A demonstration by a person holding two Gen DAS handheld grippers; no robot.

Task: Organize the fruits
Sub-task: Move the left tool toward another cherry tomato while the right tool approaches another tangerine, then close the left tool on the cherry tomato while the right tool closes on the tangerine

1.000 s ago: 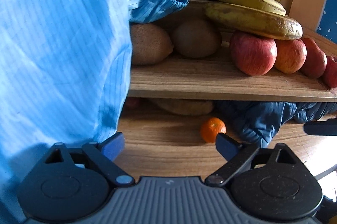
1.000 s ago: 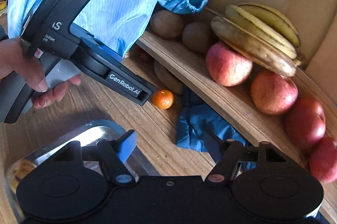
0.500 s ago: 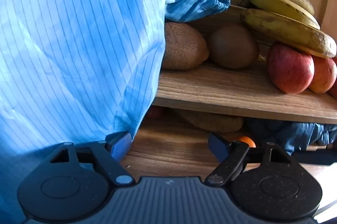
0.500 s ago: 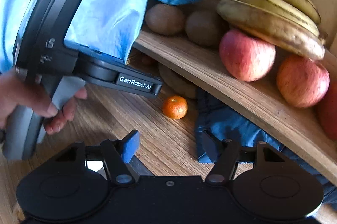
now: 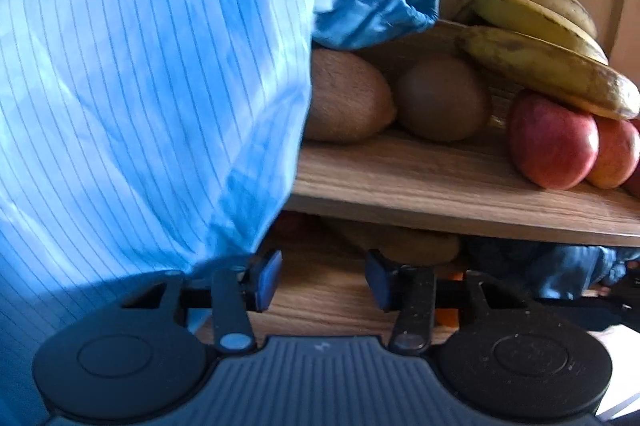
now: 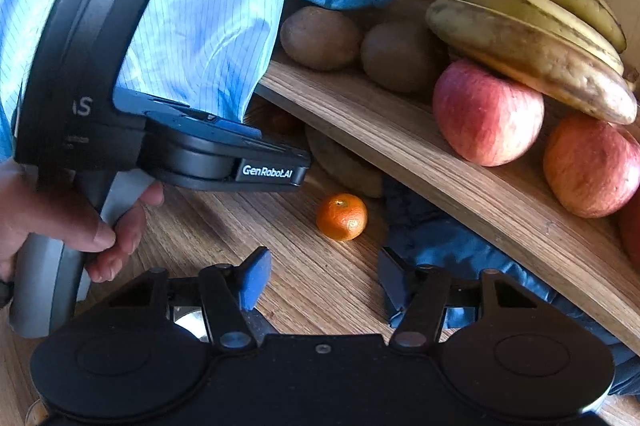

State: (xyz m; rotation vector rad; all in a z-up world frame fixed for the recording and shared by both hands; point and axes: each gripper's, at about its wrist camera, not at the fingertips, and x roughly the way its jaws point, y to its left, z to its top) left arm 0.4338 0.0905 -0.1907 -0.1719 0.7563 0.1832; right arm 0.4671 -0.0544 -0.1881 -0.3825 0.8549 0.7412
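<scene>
Mandarin (image 6: 341, 217): on table (image 6: 248, 226) below shelf front edge (image 6: 460, 182), stem end up; whole only in right view. Bananas (image 6: 532, 38): long axis along shelf. Right gripper (image 6: 320, 284), left gripper (image 5: 320, 280): both spread, empty.

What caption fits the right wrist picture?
Open right gripper faces a small orange below a shelf of fruit.

Warm side daylight, shaded lower shelf (image 5: 400, 246) (soft focus), fisheye-bent edges
</scene>
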